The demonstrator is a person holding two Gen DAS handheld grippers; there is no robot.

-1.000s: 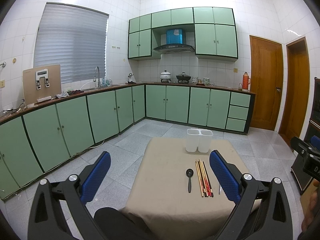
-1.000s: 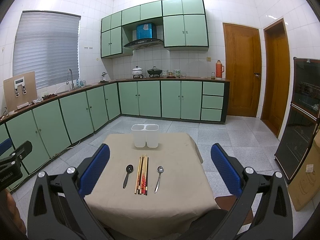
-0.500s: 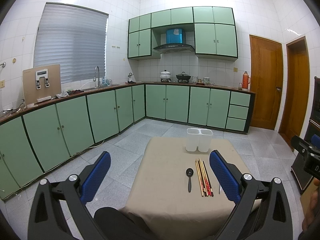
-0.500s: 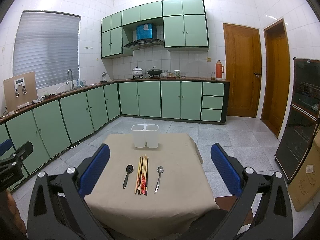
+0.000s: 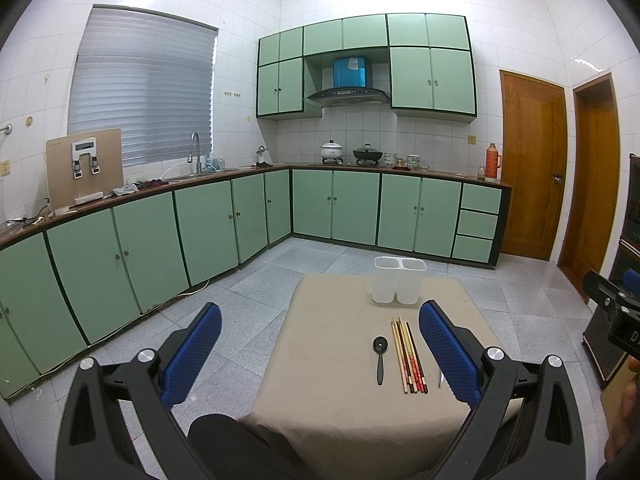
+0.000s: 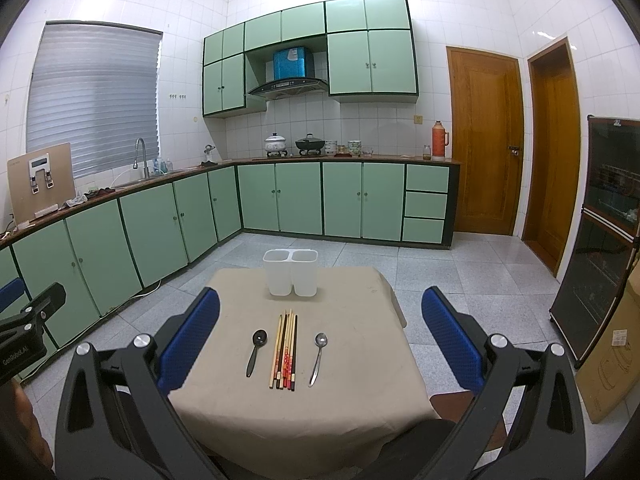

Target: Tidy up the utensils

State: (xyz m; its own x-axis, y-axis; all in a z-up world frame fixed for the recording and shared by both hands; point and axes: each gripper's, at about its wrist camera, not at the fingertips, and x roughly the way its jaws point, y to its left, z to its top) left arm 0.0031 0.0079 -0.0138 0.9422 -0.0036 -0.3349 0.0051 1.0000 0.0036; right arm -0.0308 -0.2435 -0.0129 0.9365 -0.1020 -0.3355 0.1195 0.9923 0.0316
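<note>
**Beige tablecloth, utensils lined up, nothing sorted yet**

Beige-covered table [image 6: 360, 392]. Left to right near the front edge: black spoon [image 6: 256, 350], bundle of chopsticks [image 6: 285, 352], metal spoon [image 6: 319, 356]. Handles toward the front edge, probably for easy grabbing. White two-compartment holder [image 6: 291, 272] at the far edge, looks empty. Left gripper [image 5: 320, 356] and right gripper [image 6: 320, 344] both spread wide, holding nothing, hovering short of the table.

no visible change since the earlier frames
</note>
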